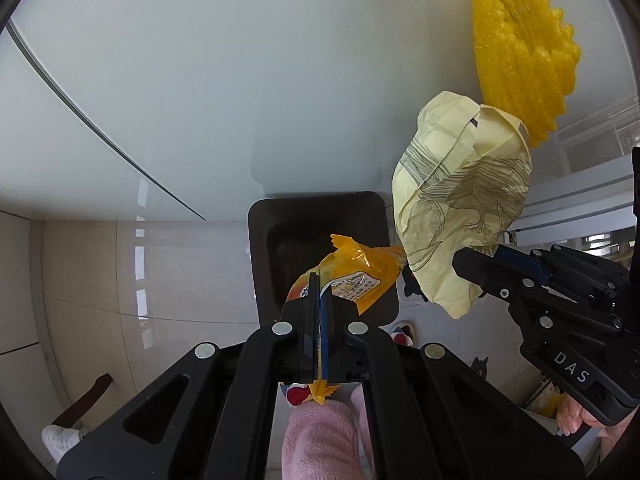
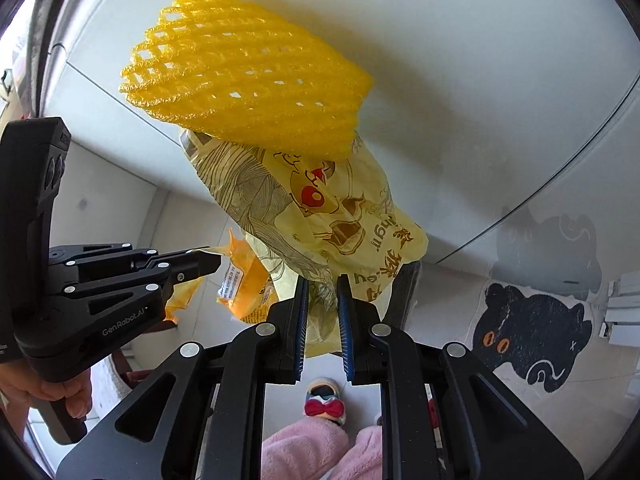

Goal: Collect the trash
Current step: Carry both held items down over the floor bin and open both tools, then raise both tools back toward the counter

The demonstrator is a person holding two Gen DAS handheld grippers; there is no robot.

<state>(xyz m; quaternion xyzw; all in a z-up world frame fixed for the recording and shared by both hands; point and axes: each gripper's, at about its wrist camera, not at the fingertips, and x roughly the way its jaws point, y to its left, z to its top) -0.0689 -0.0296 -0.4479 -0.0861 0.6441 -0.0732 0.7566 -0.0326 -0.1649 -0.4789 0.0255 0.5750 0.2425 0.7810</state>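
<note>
The left gripper [image 1: 320, 300] pinches an orange snack wrapper [image 1: 352, 276], hanging just ahead over the dark bin [image 1: 264, 248]. The right gripper [image 2: 323, 296] clamps a pale yellow paper bag [image 2: 320, 216]; beyond it lies yellow foam netting [image 2: 248, 76] on the white table [image 2: 480, 80]

Both wrist views look down, close, sharing yellow wrapper [image 1: 460, 200], bin [image 1: 316, 216]
</note>
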